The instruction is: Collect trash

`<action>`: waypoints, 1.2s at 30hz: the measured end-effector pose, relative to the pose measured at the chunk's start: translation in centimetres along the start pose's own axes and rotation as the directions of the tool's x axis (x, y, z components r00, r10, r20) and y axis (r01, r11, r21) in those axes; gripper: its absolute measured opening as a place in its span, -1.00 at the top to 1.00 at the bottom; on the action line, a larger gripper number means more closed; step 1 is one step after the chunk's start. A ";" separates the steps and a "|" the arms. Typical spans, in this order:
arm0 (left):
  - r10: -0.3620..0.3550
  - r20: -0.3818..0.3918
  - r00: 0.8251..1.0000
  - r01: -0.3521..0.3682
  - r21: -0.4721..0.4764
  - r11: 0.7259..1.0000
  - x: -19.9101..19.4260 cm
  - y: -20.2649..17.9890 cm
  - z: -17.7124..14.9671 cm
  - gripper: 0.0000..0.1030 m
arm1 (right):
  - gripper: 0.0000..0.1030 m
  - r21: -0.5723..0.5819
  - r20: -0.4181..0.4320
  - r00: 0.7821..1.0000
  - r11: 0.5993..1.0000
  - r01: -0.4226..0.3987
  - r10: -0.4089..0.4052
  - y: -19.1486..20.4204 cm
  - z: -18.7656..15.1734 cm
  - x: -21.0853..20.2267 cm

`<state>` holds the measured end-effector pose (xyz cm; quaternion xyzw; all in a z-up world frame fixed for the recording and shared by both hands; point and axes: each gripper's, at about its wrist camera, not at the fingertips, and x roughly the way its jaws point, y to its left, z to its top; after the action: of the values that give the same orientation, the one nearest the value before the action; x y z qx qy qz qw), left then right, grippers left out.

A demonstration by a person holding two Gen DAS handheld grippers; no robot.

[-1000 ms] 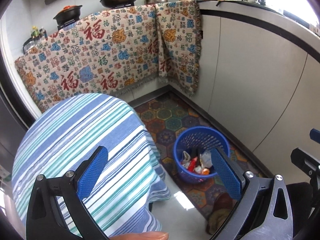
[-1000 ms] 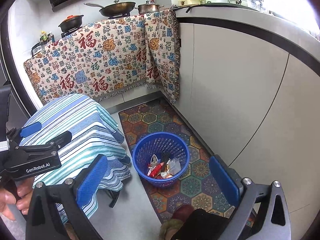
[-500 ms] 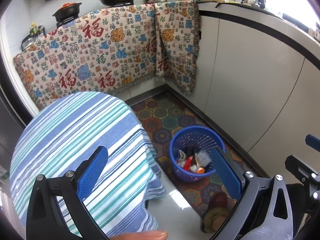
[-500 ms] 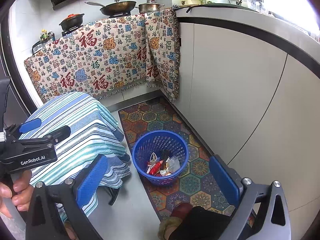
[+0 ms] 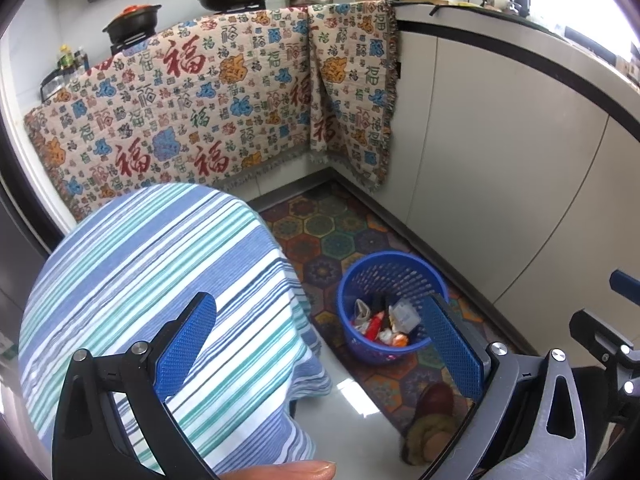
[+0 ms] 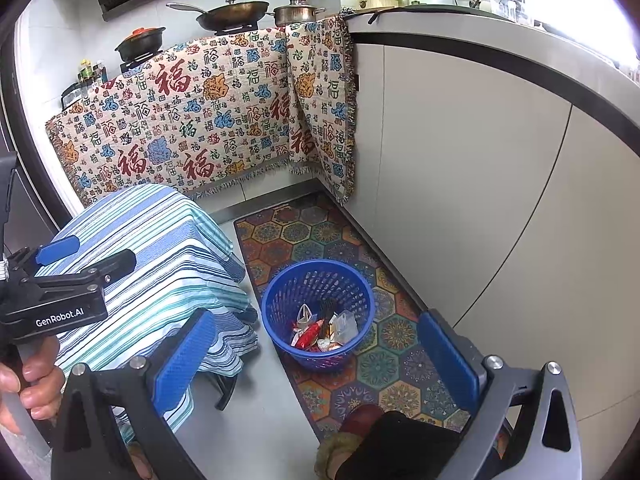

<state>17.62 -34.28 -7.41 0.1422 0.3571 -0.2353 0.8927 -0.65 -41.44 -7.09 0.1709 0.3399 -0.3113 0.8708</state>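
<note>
A blue plastic basket point(image 5: 390, 276) stands on the patterned floor mat and holds several wrappers and packets point(image 5: 382, 322). It also shows in the right wrist view point(image 6: 280, 292) with the trash point(image 6: 320, 330) inside. My left gripper point(image 5: 320, 340) is open and empty, held above the edge of the striped table point(image 5: 132, 264), left of the basket. My right gripper point(image 6: 316, 356) is open and empty, held above the floor in front of the basket. The left gripper's body point(image 6: 56, 292) shows at the left of the right wrist view.
A small table under a blue-green striped cloth point(image 6: 152, 248) stands left of the basket. White cabinet fronts point(image 6: 460, 184) curve along the right. A patterned blanket point(image 6: 192, 120) hangs over the stove counter with pans point(image 6: 232, 12). The person's slippered foot point(image 6: 356, 424) is on the mat point(image 6: 320, 236).
Both grippers have drifted slightly; the basket sits a little higher and further left in the left wrist view. Both grippers stay open and empty.
</note>
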 end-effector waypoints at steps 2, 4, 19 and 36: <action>0.001 0.000 1.000 -0.001 -0.001 1.000 0.0 0.0 0.0 -0.99 | -1.00 0.001 -0.003 1.000 1.000 0.000 0.000 0.1 0.0 0.1; 0.000 0.000 1.000 0.000 -0.001 1.000 0.0 0.0 0.0 -0.99 | -1.00 0.001 -0.003 1.000 1.000 0.000 0.000 0.2 0.0 0.1; -0.009 -0.014 1.000 0.009 -0.006 1.000 0.4 -0.2 0.3 -0.99 | -1.00 0.003 -0.008 1.000 1.000 0.004 -0.004 -0.1 -0.1 0.4; -0.013 -0.017 1.000 0.013 -0.007 1.000 0.7 -0.5 0.3 -0.99 | -1.00 0.005 -0.019 1.000 1.000 0.008 -0.008 0.1 -0.3 0.9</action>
<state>17.96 -35.09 -7.68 0.1388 0.3663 -0.2388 0.8885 -0.26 -41.61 -7.88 0.1747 0.3482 -0.3140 0.8658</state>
